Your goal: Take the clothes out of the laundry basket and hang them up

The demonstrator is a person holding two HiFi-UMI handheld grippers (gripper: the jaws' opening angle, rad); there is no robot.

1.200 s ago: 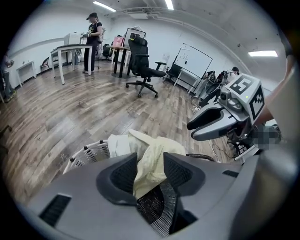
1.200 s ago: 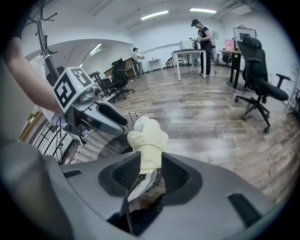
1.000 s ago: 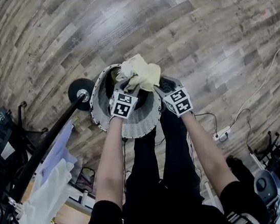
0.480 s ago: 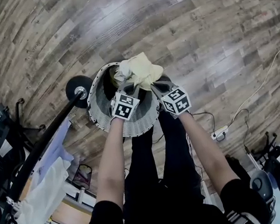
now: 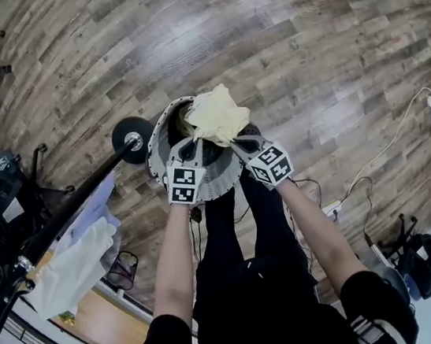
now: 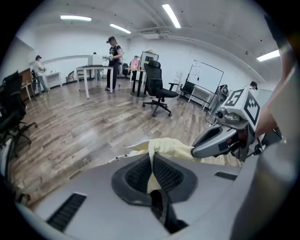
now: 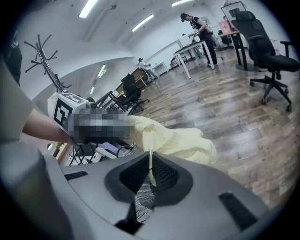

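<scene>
Yellow cloth [image 5: 218, 117] is bunched at centre frame in the head view, over the basket [image 5: 154, 148]. Left gripper [image 5: 195, 143] is clamped on a fold at its lower left, and right gripper [image 5: 237, 142] pinches a thin fold at its lower right. A rail [image 5: 71, 218] with hung clothes [image 5: 74, 266] crosses the lower left, above wood floor [image 5: 302, 52].

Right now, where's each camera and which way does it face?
Head view: on the person's head, facing steeply down at the basket; shows both forearms, legs, left gripper, right gripper.
Left gripper view: on the left gripper, facing along its jaws, shut on the yellow garment; right gripper and arm show.
Right gripper view: on the right gripper, facing along its jaws, shut on the garment; left gripper and hand show.
Shared: all three see the garment.
</scene>
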